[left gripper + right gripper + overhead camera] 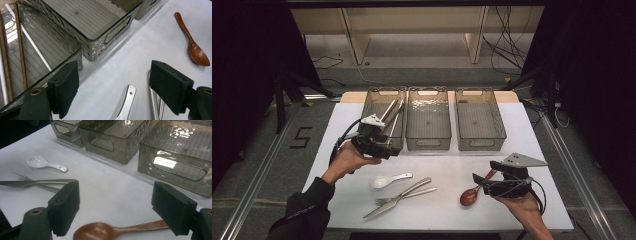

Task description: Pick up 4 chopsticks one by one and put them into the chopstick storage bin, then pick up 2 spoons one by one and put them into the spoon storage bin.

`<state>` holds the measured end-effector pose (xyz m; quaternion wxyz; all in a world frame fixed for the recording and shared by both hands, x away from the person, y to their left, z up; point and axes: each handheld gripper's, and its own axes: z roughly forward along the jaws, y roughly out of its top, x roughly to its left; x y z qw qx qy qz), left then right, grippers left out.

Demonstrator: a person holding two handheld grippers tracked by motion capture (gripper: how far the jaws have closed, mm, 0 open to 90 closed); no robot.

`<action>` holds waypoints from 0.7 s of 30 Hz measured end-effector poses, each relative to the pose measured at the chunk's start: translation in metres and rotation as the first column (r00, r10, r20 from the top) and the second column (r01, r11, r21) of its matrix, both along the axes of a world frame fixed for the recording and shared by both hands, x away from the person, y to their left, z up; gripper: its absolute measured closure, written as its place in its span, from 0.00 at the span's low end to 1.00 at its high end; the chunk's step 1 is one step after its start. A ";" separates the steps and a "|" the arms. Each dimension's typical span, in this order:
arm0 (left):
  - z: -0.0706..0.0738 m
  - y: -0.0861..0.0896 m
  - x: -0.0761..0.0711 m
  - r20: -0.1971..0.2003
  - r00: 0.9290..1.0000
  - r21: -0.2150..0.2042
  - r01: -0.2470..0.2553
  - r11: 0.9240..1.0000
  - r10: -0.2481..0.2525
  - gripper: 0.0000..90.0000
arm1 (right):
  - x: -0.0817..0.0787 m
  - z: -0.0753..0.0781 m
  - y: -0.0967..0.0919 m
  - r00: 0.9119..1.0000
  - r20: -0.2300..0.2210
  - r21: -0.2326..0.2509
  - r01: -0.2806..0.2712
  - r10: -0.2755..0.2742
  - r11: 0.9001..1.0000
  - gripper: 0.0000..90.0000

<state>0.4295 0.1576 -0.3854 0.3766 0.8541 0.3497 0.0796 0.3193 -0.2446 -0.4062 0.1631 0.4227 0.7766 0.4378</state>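
High view: wooden spoon (470,195) lying on the white table (452,200) at the near right, bowl toward the person, handle angled up and away under the right gripper (480,181). Judged from its look, the spoon is light, stiff and not fragile; the varnished surface may be somewhat slick. The slender handle offers the better hold, near its middle, since the rounded bowl would tend to slip out of flat pads. In the right gripper view the spoon (117,230) lies crosswise between the two black jaws, which stand wide apart with neither pad pressing on it; the far end of the handle passes behind the right-hand jaw, and contact there cannot be told. Farther left on the table lie a white ceramic soup spoon (388,180) and a steel fork and knife (401,196) crossed over one another. The left gripper (384,142) hangs at the near end of the left bin (371,100), jaws spread and empty; chopsticks (392,114) lean inside that bin. Beside it stand the middle bin (428,141) and the right bin (481,142), both without contents. Left gripper view: nothing between the pads, the cutlery handles (127,100) below.
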 end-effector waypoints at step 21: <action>-0.025 -0.014 -0.012 -0.047 0.998 0.119 0.054 0.991 -0.049 0.25 | 0.000 0.000 0.000 1.000 0.001 0.000 -0.003 0.003 1.000 0.26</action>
